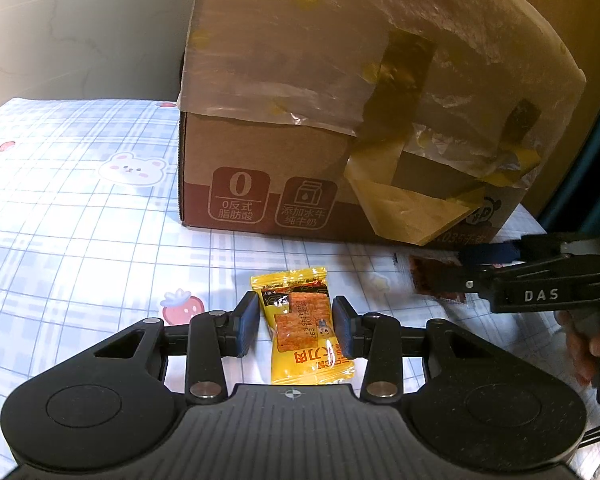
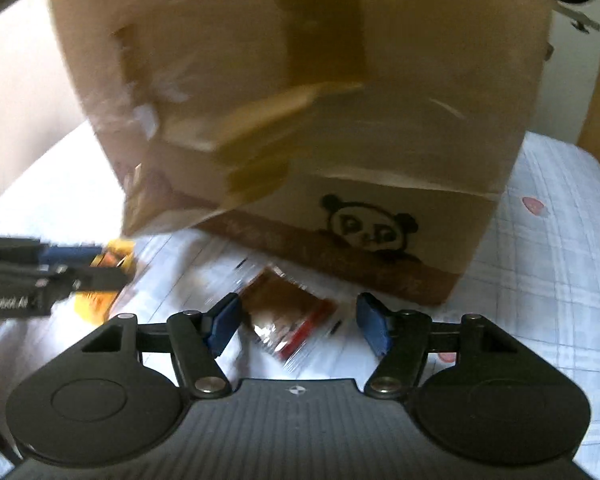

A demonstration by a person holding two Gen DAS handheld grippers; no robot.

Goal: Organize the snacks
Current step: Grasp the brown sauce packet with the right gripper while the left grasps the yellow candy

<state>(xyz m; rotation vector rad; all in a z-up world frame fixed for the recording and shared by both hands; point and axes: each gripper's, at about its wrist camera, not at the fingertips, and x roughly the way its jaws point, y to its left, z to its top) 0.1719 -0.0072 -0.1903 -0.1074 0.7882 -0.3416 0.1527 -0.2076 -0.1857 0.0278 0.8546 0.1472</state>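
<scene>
A yellow snack packet (image 1: pixel 300 328) lies flat on the checked tablecloth, between the pads of my left gripper (image 1: pixel 295 324). The jaws stand open around it, with a sliver of cloth showing beside the left pad. In the right wrist view, which is blurred, a clear packet with a brown snack and red print (image 2: pixel 287 320) lies between the pads of my right gripper (image 2: pixel 300 324), open and well apart from it. The same brown packet (image 1: pixel 432 280) shows in the left wrist view at the tips of the right gripper (image 1: pixel 470 268). The left gripper (image 2: pixel 87 270) and yellow packet (image 2: pixel 95 304) appear at the left edge.
A large cardboard box (image 1: pixel 267 152) with a taped, hanging flap and a panda print (image 2: pixel 370 226) stands just behind both packets. The blue plaid tablecloth (image 1: pixel 79 220) with bunny and strawberry prints stretches left. A person's hand (image 1: pixel 584 344) holds the right gripper.
</scene>
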